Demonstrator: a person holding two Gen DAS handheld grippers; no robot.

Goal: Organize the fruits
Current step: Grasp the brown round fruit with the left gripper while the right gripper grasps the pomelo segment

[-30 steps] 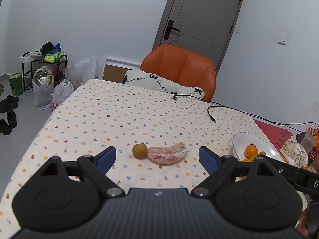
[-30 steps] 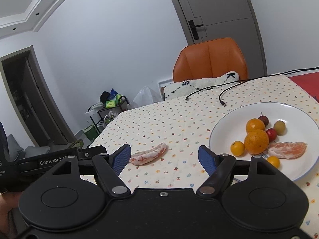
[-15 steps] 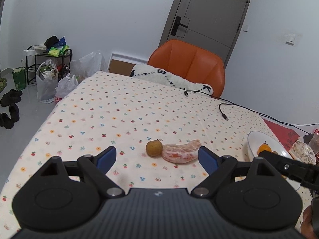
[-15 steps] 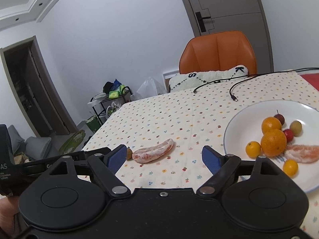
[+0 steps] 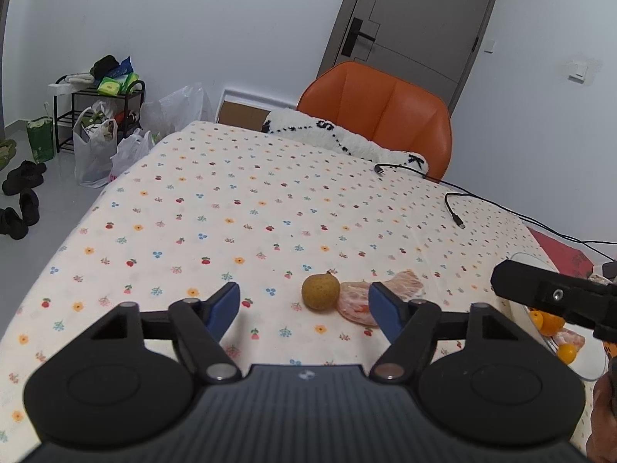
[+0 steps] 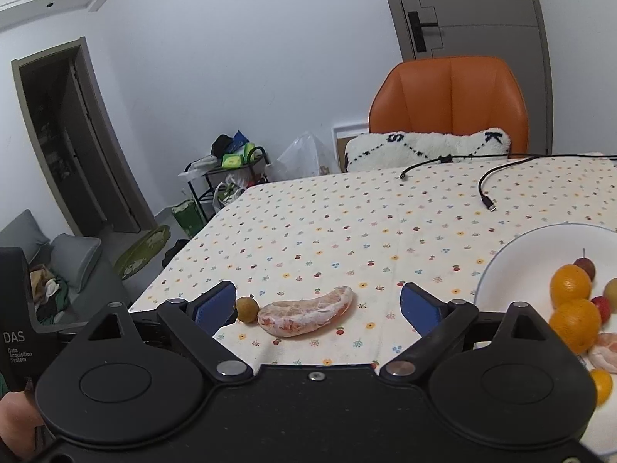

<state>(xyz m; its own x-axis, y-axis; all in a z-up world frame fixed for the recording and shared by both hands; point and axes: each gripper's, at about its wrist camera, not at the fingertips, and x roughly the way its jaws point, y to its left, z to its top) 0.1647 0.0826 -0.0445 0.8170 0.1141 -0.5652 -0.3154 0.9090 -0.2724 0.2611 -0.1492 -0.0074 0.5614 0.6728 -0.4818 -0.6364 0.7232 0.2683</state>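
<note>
Left gripper (image 5: 304,301) level above the tablecloth (image 5: 239,212), jaws spread, empty. Right gripper (image 6: 318,303) likewise spread and empty. Between the fingers: small brown fruit (image 5: 320,291) touching the pomelo segment (image 6: 306,316), both on the cloth. White plate (image 6: 513,262) of oranges to the right. Orange chair (image 6: 449,96) beyond.

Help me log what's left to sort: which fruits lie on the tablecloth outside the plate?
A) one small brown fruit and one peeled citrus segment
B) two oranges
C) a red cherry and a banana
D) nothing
A: a small brown fruit lies beside a peeled citrus segment on the tablecloth, apart from the white plate that holds the other fruits; both claws are open and empty.
</note>
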